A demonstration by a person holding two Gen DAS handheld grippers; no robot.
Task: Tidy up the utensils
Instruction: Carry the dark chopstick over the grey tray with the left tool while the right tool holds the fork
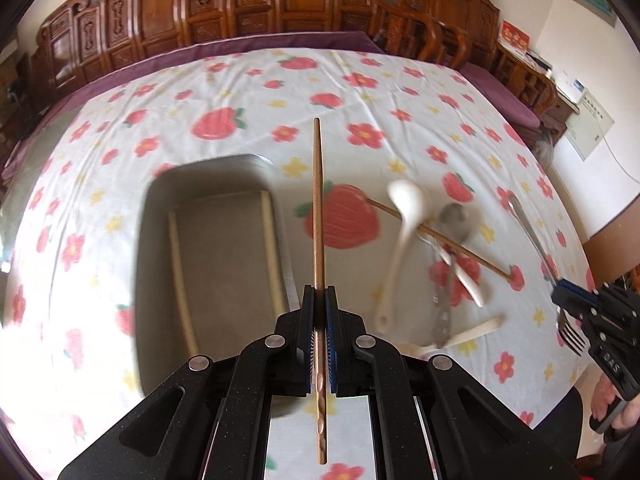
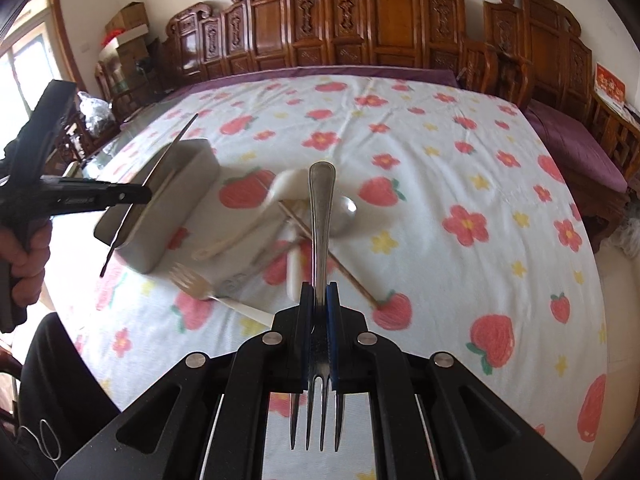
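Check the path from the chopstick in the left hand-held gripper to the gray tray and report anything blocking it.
Nothing visible blocks it. The left hand-held gripper holds the brown chopstick just right of the gray tray, whose open top holds only two pale chopsticks lying along its sides. The loose utensils lie further right.

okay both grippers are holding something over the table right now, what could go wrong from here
The left gripper pinches the brown chopstick along one thin line, so it could swivel or slip before reaching the gray tray. The right gripper holds the metal fork with its prongs toward the camera; lowering it near the utensil pile might scatter the spoons.
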